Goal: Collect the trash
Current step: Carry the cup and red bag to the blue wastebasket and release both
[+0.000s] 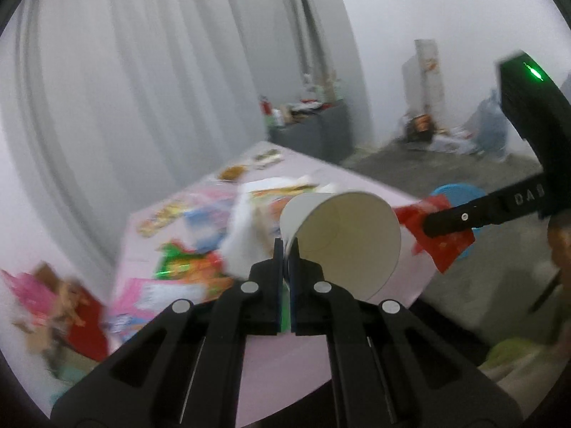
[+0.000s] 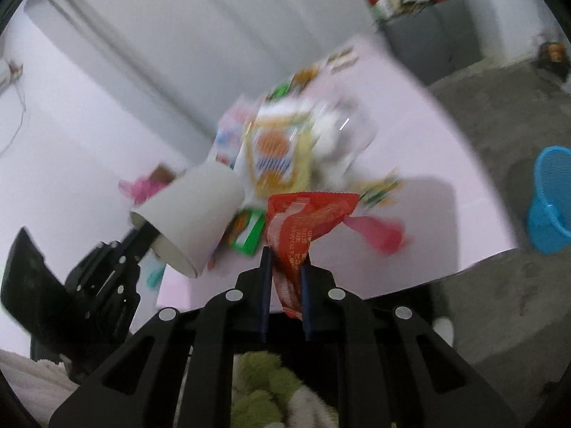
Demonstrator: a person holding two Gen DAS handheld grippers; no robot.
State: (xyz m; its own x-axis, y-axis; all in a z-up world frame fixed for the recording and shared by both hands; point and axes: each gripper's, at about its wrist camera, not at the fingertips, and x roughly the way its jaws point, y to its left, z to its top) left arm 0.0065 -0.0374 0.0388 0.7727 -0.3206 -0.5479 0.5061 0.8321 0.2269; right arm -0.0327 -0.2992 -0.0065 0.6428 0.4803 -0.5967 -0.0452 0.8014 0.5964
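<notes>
The left gripper pinches the rim of a white paper cup at frame centre; the right gripper clamps a red foil wrapper. Many wrappers remain on the pink table, and the blue mesh bin stands at the right edge, so collection looks barely begun.

Both cameras sit just behind their own fingers, raised above the near edge of the pink surface and looking across it toward the grey curtain. The left wrist view faces the surface's far corner, with the right hand-held gripper at its right. The right wrist view tilts, with the left hand-held gripper at its left. Both share the littered surface and the blue basket.
</notes>
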